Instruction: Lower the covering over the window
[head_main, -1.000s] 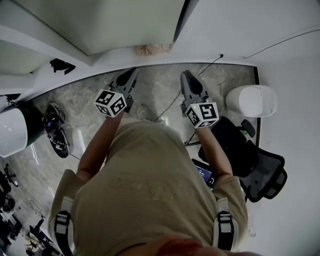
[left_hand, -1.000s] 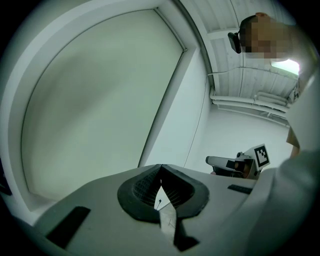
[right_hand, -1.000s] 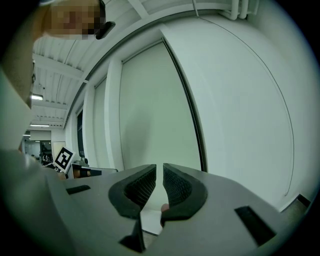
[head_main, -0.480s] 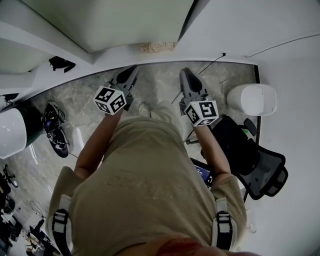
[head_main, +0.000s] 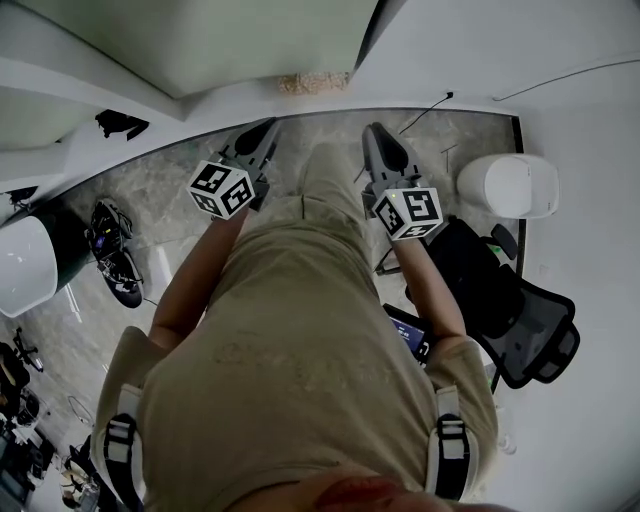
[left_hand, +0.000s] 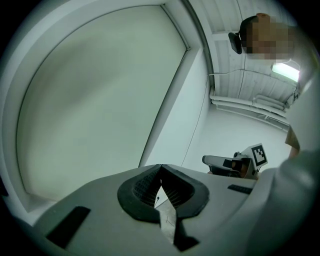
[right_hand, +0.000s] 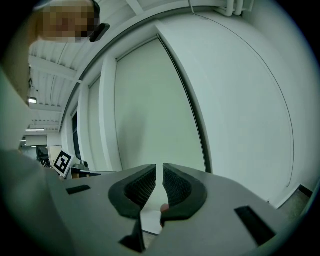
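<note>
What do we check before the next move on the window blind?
1. Left gripper shut, nothing in it: ok.
2. Right gripper empty, narrow gap between its jaws: ok.
3. Both grippers face the blind: ok.
4. Blind covers the pane where visible: ok.
5. Pull cord or chain located: cannot tell, none visible.
6. Chair clear of the right arm: ok.

Count, head view: 1 person (head_main: 300, 380). 2 grippers: left gripper (head_main: 266, 130), right gripper (head_main: 378, 132). 2 marker cubes: left cube (head_main: 221, 189), right cube (head_main: 409, 213). 1 pale window covering (head_main: 220, 45). 1 blk office chair (head_main: 535, 345). 1 wht rounded object (head_main: 510, 185) on floor. 2 shoulder straps: left strap (head_main: 122, 450), right strap (head_main: 450, 455).
</note>
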